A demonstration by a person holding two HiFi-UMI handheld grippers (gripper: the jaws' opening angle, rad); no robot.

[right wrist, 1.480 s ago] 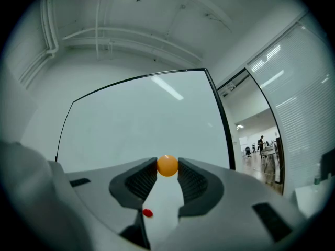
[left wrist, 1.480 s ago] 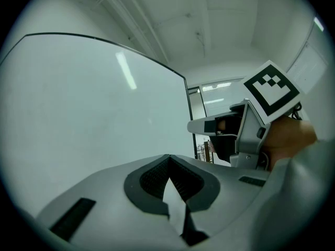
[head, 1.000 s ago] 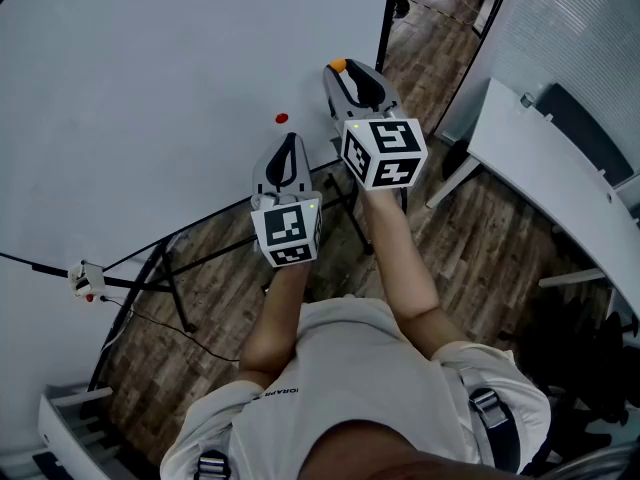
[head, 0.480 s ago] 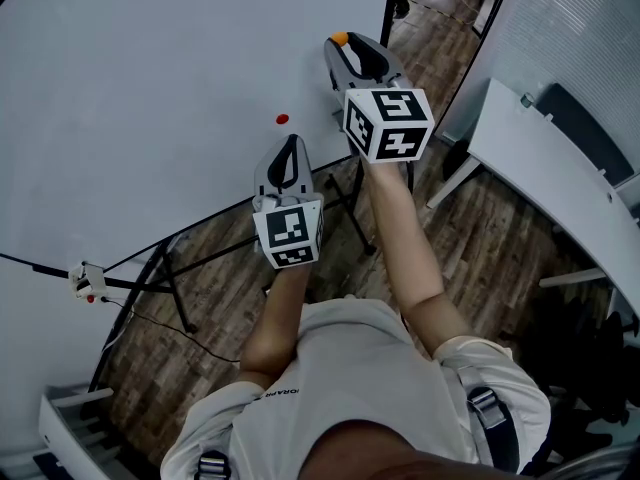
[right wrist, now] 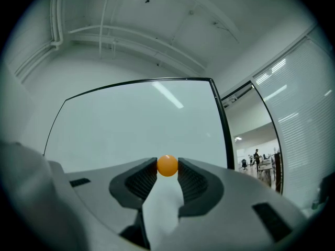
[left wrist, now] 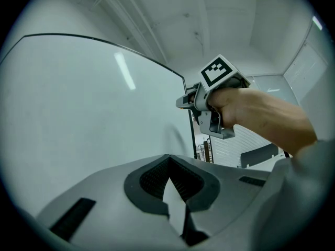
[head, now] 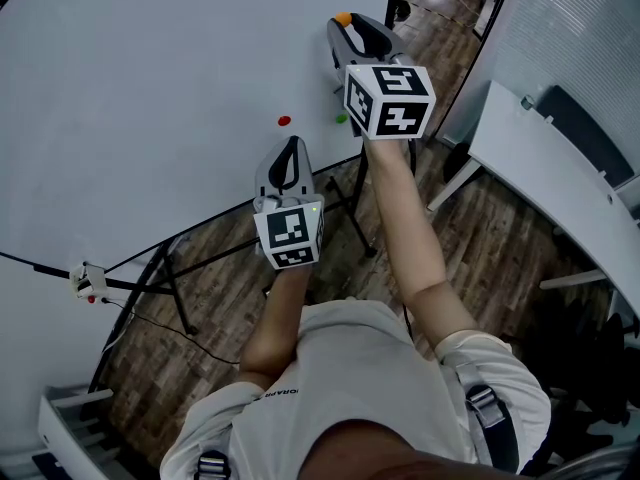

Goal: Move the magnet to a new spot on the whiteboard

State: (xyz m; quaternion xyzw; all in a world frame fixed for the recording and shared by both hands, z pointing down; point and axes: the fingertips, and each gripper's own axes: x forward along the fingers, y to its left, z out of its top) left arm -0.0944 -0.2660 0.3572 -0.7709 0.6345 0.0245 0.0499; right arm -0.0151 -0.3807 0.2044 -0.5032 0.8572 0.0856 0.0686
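Note:
A large whiteboard [head: 150,78] fills the upper left of the head view. My right gripper [head: 345,20] is raised near the board's right edge, shut on a small orange magnet [head: 343,17]; in the right gripper view the orange magnet [right wrist: 167,165] sits pinched between the two fingertips. A red magnet [head: 284,121] and a green magnet [head: 341,119] stick to the board lower down. My left gripper [head: 289,148] hangs below the red magnet, its jaws together at the tips with nothing between them [left wrist: 168,158].
The whiteboard's black frame edge [head: 392,8] runs just right of my right gripper. The board's stand legs [head: 170,288] cross the wooden floor below. A white table [head: 560,183] stands at the right. A tray with markers [head: 85,280] hangs at the lower left.
My right gripper has risen up the board with the orange magnet, uncovering the green magnet beneath it. The left gripper has stayed put.

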